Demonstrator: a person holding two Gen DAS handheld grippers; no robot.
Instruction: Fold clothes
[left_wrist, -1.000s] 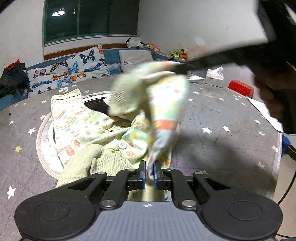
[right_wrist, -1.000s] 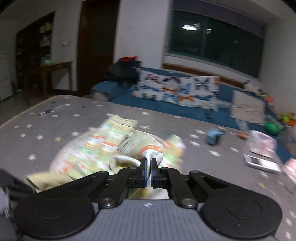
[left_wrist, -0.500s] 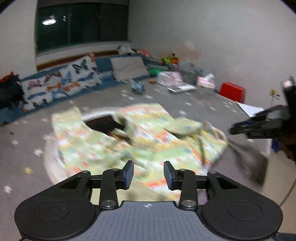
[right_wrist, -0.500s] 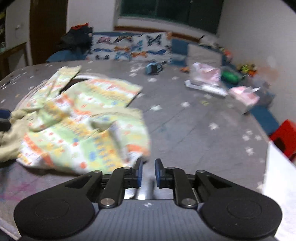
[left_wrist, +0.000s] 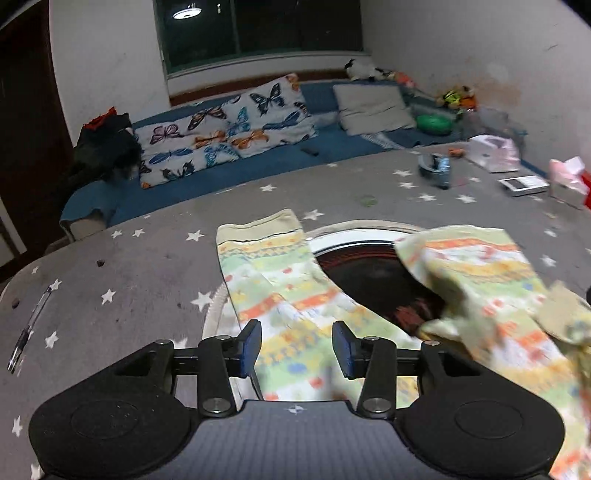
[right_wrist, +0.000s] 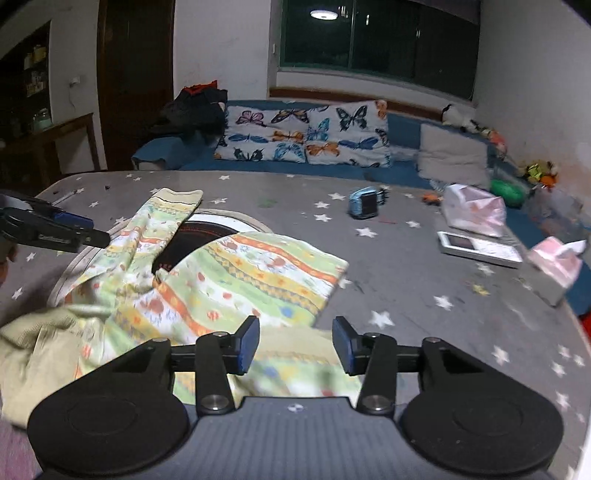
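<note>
Both black two-finger grippers gape wide with nothing between their blue pads. Left gripper (left_wrist: 296, 349) hovers level over one pale-cuffed sleeve of the pastel patterned knit garment (left_wrist: 280, 302). Right gripper (right_wrist: 295, 345) hangs over the garment's (right_wrist: 236, 288) near hem. This garment sprawls rumpled on the grey star-printed tablecloth (right_wrist: 406, 258), partly covering a dark round recess (left_wrist: 369, 273) ringed in white.

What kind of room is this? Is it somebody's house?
Probably a living room in a home: butterfly cushions on a blue couch, soft toys by the wall, and a star-patterned table cover with a patterned garment.
</note>
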